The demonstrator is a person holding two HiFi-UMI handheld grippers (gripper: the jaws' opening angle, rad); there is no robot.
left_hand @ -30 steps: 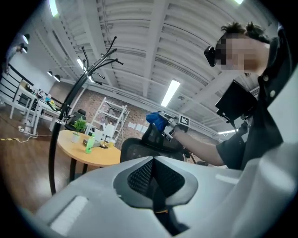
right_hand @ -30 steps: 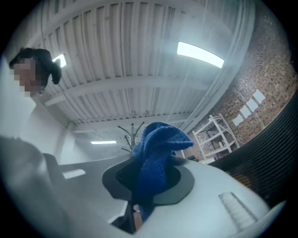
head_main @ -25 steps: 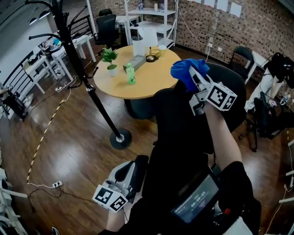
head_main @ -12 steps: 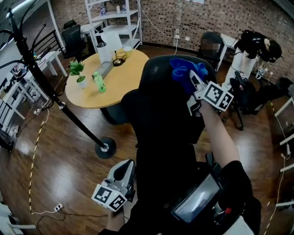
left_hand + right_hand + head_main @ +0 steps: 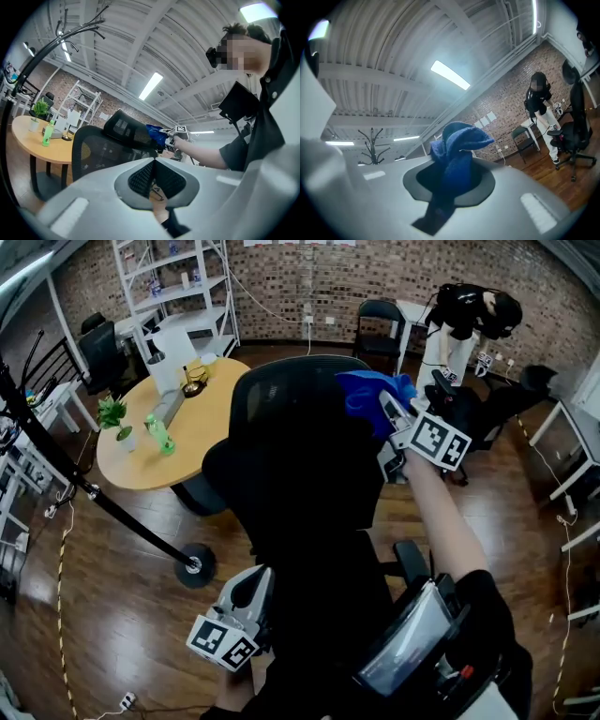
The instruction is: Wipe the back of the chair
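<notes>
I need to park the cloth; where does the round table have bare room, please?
The round table is bare along its near edge, in front of the green bottle and potted plant, and toward the chair back. Its far end around the white container is crowded.

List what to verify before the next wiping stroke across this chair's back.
1. Right tongs clamped on the blue cloth: ok.
2. Cloth meeting the chair back near its top: ok; the left gripper view appears to show contact.
3. Left tongs shut, empty, held low: ok.
4. Chair back steadied: not ok, neither tool grips it.
5. Person behind standing apart from the chair back: ok.
6. Cloth's wiping face clean: cannot tell.
</notes>
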